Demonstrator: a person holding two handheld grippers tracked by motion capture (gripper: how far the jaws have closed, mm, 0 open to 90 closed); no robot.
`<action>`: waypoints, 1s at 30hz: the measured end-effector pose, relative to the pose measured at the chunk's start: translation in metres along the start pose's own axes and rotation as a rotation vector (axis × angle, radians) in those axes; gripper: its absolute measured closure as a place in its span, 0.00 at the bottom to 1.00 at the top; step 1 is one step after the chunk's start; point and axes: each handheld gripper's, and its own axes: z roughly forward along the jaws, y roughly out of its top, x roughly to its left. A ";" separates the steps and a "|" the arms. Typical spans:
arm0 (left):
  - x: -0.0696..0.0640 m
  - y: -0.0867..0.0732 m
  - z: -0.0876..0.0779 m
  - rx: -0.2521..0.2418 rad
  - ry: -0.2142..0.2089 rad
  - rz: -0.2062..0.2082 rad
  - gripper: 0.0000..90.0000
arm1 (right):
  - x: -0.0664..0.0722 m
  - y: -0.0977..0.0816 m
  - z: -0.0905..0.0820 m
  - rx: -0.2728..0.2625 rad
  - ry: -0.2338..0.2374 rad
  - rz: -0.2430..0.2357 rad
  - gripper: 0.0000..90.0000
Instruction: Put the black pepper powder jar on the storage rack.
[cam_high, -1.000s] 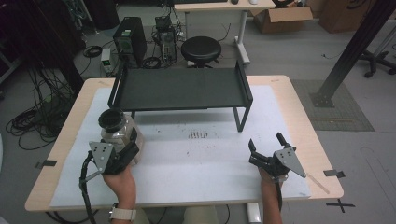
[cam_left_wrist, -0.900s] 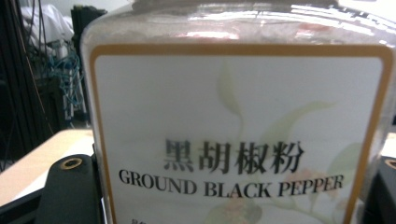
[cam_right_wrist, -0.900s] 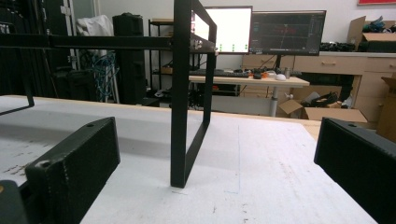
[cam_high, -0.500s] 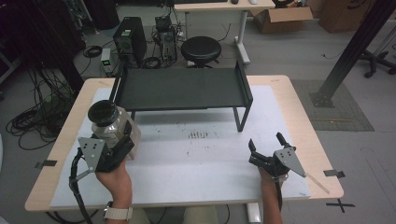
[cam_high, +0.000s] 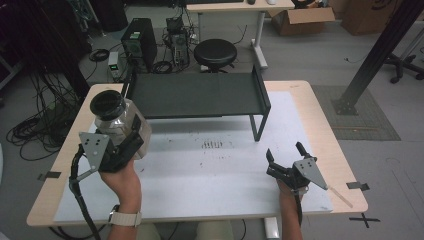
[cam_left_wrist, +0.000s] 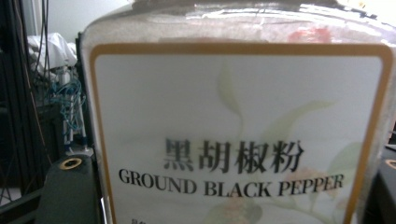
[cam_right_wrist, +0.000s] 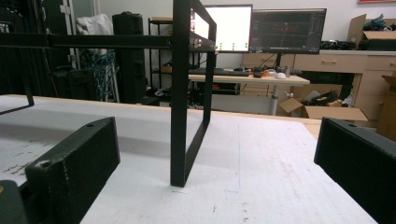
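My left gripper (cam_high: 127, 137) is shut on a clear jar of ground black pepper (cam_high: 117, 120) with a black lid, held above the table's left side, close to the left end of the black shelf rack (cam_high: 197, 95). The jar's white label (cam_left_wrist: 238, 140) reads "GROUND BLACK PEPPER" right up against the left gripper view. My right gripper (cam_high: 285, 156) rests low over the white mat at the front right, open with nothing between its jaws. In the right gripper view its jaws stand wide apart (cam_right_wrist: 215, 177), facing the rack's right leg (cam_right_wrist: 187, 116).
A white mat (cam_high: 220, 165) covers the wooden table (cam_high: 330, 140). The rack stands across the back middle. Behind the table are a black stool (cam_high: 215, 52), a computer tower (cam_high: 137, 42) and cables on the floor. A black post base (cam_high: 350, 105) stands at the right.
My left gripper has lifted the pepper jar up off the table and carried it slightly left and back. The right gripper has stayed in place.
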 end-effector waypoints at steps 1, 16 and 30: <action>-0.001 0.002 0.001 -0.002 -0.002 0.000 0.28 | 0.000 0.000 0.000 0.000 0.000 -0.001 0.00; -0.014 0.028 0.028 -0.023 -0.028 0.003 0.28 | 0.000 0.000 0.000 -0.001 -0.001 0.000 0.00; -0.026 0.050 0.067 -0.033 -0.067 0.013 0.28 | 0.000 0.000 0.001 0.004 -0.002 -0.003 0.00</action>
